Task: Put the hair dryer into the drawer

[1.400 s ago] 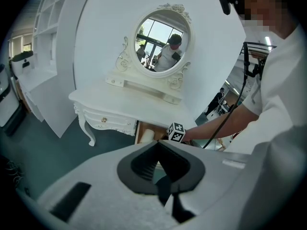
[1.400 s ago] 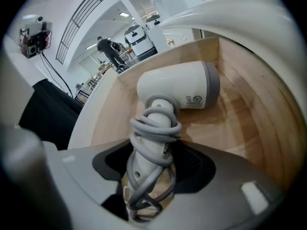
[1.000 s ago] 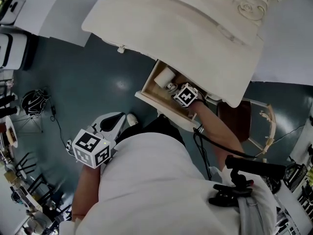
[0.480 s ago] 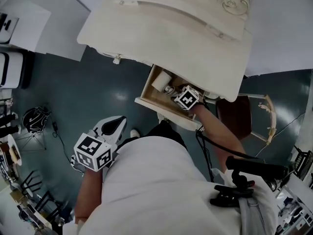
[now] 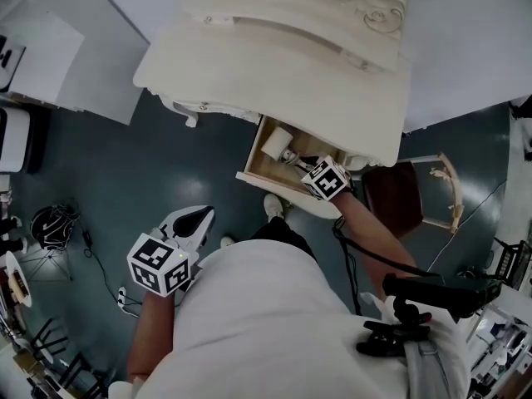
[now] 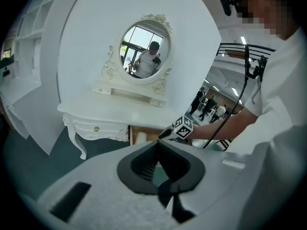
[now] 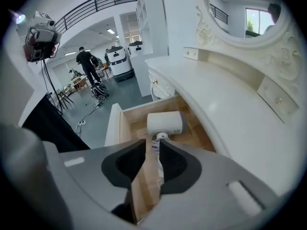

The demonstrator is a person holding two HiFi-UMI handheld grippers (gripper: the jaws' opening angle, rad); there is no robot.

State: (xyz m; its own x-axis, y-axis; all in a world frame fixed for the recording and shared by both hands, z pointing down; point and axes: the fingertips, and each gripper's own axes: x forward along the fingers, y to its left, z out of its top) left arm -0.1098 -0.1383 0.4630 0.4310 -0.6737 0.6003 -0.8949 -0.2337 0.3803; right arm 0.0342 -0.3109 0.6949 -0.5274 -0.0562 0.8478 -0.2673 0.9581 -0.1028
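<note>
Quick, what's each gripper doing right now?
Left gripper: shut, empty.
Right gripper: fingers closing, gripping nothing; dryer lies in the drawer.

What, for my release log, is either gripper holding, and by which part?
Nothing. The hair dryer lies in the drawer; the right gripper, jaws closing, is empty, and so is the left gripper.

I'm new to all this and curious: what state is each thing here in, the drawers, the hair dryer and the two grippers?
Drawer: open.
Other drawer: shut.
Hair dryer: lying in the open drawer, not held.
Right gripper: above the drawer, closing, empty.
Left gripper: shut, empty.
</note>
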